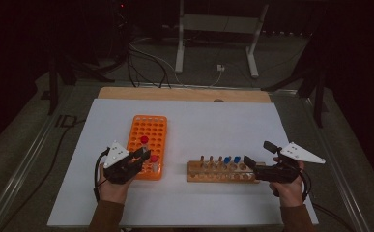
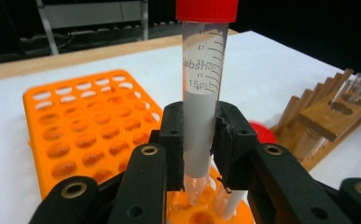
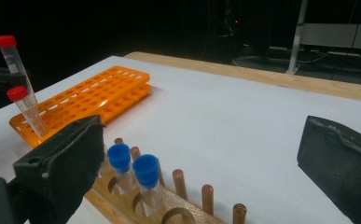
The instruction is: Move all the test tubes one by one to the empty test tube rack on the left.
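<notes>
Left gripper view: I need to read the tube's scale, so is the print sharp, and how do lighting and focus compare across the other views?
Left gripper view: the red-capped tube is lit and its print mostly legible, though soft. High view: the surroundings are dark and the white table evenly lit, without glare. Right gripper view: the near jaws are blurred, the blue-capped tubes fairly sharp.
</notes>
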`<move>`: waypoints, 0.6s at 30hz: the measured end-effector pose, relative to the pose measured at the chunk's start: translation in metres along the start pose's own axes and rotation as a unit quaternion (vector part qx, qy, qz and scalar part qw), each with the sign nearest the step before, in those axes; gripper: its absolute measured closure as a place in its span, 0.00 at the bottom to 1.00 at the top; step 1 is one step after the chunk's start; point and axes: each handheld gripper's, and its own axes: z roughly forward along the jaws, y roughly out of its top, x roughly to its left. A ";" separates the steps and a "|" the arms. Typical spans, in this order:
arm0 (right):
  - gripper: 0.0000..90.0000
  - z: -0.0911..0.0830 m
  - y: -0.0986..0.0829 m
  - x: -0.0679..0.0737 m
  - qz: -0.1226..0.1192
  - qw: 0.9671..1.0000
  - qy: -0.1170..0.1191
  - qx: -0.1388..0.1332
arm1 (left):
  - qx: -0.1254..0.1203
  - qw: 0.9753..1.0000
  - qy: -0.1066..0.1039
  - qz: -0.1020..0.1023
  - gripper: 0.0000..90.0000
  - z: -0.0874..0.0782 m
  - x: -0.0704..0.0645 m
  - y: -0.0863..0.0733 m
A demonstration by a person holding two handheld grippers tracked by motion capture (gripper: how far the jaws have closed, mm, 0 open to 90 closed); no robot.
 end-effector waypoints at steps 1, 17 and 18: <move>0.01 0.000 0.000 0.000 0.000 1.000 0.000 0.000 | 0.002 1.000 0.000 -0.002 0.83 0.000 0.000 -0.002; 0.01 0.001 -0.004 0.000 0.000 1.000 0.006 0.001 | 0.048 0.999 -0.010 0.004 0.83 0.002 -0.004 -0.022; 0.01 0.001 -0.004 0.000 0.001 1.000 0.006 0.002 | 0.052 0.999 -0.009 0.004 0.83 0.003 -0.004 -0.023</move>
